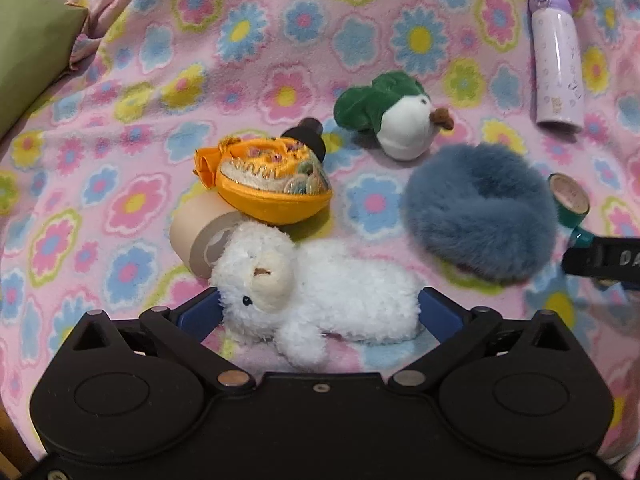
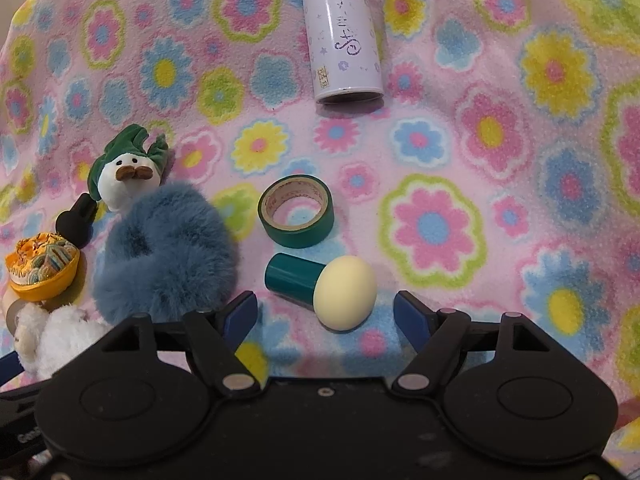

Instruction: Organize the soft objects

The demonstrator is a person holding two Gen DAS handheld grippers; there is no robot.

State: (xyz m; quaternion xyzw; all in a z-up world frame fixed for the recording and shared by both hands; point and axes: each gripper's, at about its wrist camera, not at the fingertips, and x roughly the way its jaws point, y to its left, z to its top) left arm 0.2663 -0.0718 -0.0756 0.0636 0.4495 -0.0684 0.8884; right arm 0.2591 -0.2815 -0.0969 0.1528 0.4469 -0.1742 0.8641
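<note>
The left hand-held gripper (image 1: 320, 308) stands spread wide, released, with the fluffy white plush lamb (image 1: 316, 296) lying between its blue fingers on the pink flowered fleece blanket (image 1: 140, 128). Just ahead sit the orange embroidered fabric pouch (image 1: 272, 188) and the beige tape roll (image 1: 196, 240); a careless closing could snag either. The right hand-held gripper (image 2: 326, 314) hangs half-spread, empty, the cream egg-shaped sponge (image 2: 345, 298) just before it. The lilac bottle (image 2: 342, 32) bears cursive writing I cannot read.

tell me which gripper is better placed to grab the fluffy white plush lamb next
Left. The left gripper is open with the fluffy white plush lamb lying between its fingers. The right gripper is open in front of a cream egg-shaped sponge with a teal handle.
</note>
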